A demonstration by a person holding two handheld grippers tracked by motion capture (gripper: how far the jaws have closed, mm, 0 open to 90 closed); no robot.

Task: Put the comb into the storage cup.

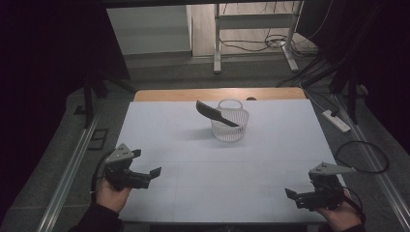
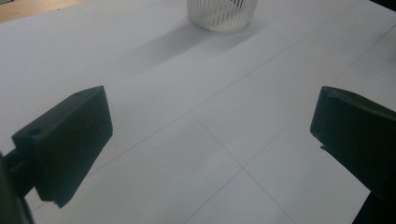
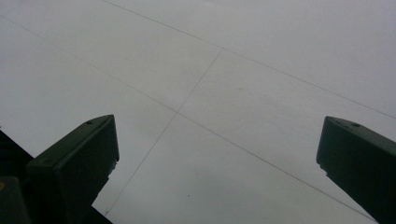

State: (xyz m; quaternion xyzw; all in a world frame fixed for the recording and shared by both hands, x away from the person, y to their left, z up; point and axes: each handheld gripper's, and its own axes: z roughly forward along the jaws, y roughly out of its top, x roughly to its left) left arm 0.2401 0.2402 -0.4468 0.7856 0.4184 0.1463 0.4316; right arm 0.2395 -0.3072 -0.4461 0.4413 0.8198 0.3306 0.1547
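White slatted plastic forms the basket [image 1: 230,126], which stands toward the far side of the table [image 1: 169,140] in the high view, a little beyond the middle. A dark knife [image 1: 215,114] lies tilted across the basket's rim, its broader end jutting out to the left of the basket and its other end resting on the rim. Well short of the basket, at the near left corner, the left gripper [image 1: 146,175] sits in a hand [image 1: 111,194] with its jaws spread and nothing between them; at the near right corner the right gripper [image 1: 296,197] is held the same way, released and empty. In the left gripper view, the basket [image 2: 222,14] appears at the top edge, far ahead of the two parted jaws. In the right gripper view, the jaws stand wide apart over bare tabletop [image 3: 224,93].
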